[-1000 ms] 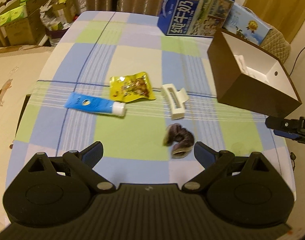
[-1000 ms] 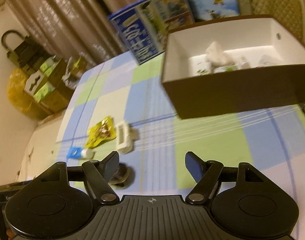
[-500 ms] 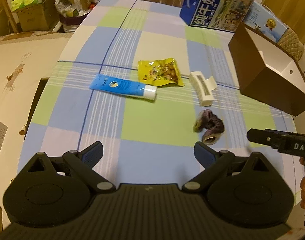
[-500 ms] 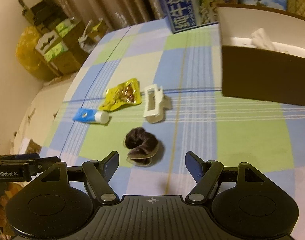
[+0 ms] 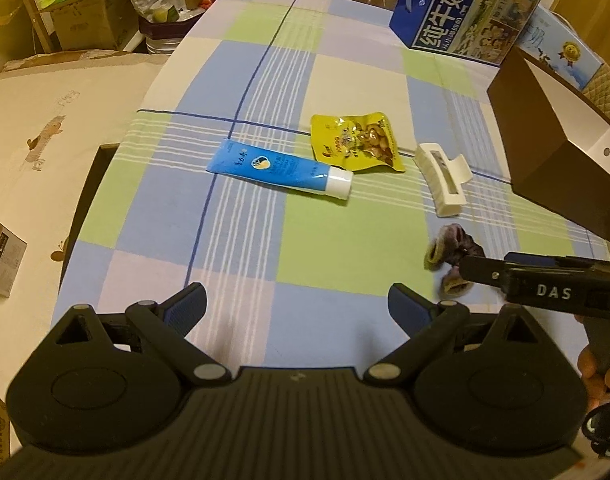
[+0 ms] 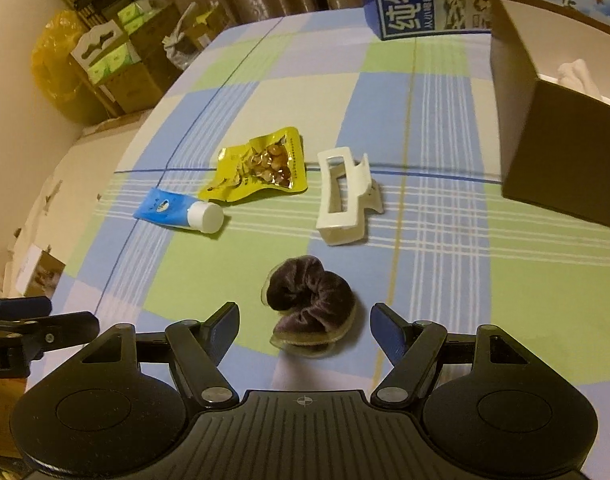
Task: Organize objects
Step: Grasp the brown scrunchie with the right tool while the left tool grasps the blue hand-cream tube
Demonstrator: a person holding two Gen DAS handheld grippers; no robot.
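A dark velvet scrunchie lies on the checked tablecloth, and my right gripper stands open with its fingers on either side of it, not touching. Beyond it lie a white hair claw clip, a yellow snack pouch and a blue tube with a white cap. My left gripper is open over bare cloth near the table's front edge, with nothing between its fingers. From the left wrist view the tube, pouch, clip and scrunchie are ahead, the scrunchie partly behind the right gripper's side.
A brown open box with white items inside stands at the right. Blue milk cartons stand at the table's far edge. Cardboard boxes and bags are stacked off the table's far left. A hand holds the right gripper.
My right gripper swung left from the brown box and came down around the scrunchie. The left gripper drifted left and back, so the objects now sit further right in its view.
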